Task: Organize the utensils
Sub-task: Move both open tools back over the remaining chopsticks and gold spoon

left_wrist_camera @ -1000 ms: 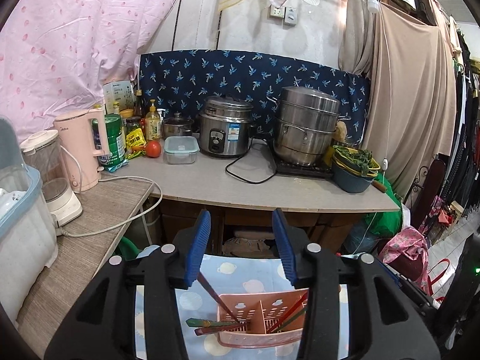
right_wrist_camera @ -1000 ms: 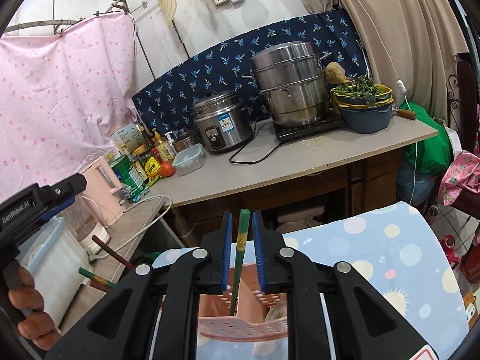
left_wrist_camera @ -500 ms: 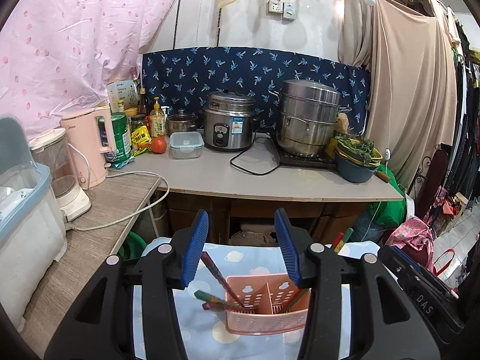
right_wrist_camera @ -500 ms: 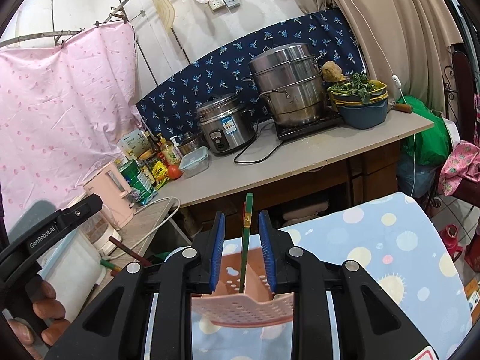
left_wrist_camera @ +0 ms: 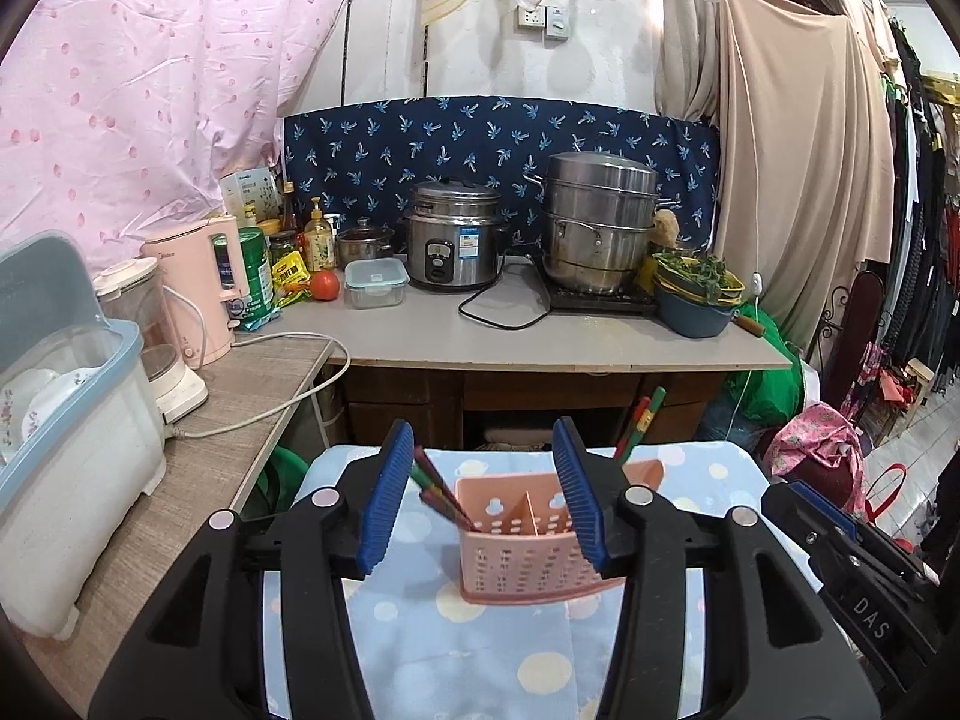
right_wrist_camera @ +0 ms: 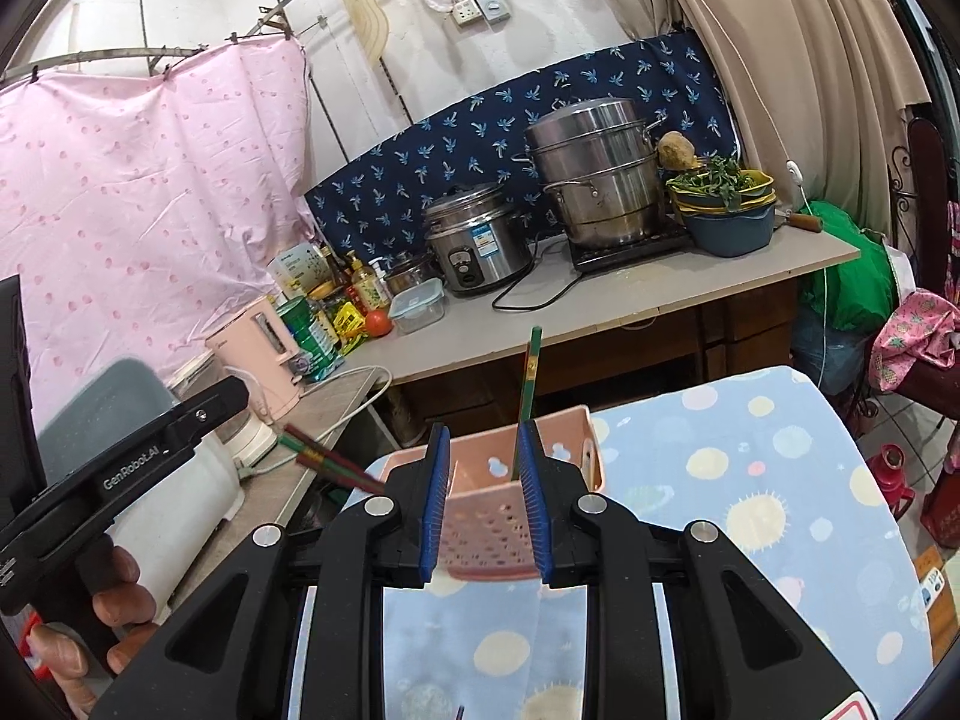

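Right gripper [right_wrist_camera: 485, 501] released chopstick [right_wrist_camera: 527, 384]

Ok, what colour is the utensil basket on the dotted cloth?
Pale pink, perforated with small holes. The utensil basket shows best in the left wrist view, between the open left gripper.

Both wrist cameras look forward, close above the pink utensil basket [left_wrist_camera: 534, 540] [right_wrist_camera: 492, 516], toward the kitchen counter [left_wrist_camera: 540, 342] [right_wrist_camera: 630, 300] beyond, the right one angled from farther right.
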Demonstrator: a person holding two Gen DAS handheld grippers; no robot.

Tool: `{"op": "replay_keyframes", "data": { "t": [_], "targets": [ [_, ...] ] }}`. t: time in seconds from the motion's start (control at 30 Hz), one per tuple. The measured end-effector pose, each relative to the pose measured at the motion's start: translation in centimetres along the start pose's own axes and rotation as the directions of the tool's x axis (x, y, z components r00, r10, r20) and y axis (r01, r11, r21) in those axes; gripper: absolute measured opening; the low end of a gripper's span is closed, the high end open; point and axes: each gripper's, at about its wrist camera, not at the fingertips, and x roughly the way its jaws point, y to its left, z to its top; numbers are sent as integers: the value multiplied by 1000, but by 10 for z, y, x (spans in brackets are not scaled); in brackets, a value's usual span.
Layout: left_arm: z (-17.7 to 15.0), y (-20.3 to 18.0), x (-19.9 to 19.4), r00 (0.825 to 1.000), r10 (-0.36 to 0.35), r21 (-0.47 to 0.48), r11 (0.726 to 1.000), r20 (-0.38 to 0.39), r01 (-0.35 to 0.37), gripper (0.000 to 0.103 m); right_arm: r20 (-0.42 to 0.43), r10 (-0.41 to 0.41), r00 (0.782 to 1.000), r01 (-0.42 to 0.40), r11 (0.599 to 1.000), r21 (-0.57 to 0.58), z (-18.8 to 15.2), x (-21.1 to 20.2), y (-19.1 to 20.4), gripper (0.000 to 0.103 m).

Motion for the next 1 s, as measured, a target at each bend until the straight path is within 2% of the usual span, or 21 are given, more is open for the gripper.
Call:
{"op": "replay_keyframes", "data": {
  "t": [0.27, 0.6, 0.8, 1.0],
  "targets": [
    [-32, -4, -31, 1000, 6, 21, 1000, -24, -5, 49, -56, 0, 998, -1, 1000, -14, -43, -37, 2, 26],
    [-93, -5, -51, 993, 16, 26, 1000, -114, -13, 49, -173, -36, 984, 28, 998, -47, -114, -66, 0, 26],
    [-132, -4, -56, 983, 24, 23, 1000, -183, -20, 49, -223, -52, 973, 40, 997, -59, -145, -76, -2, 26],
    [-177, 4, -59, 962, 33, 24, 999, -270, -28, 49, -271, -85, 959, 58, 993, -105, -183, -87, 2, 26]
  ]
}}
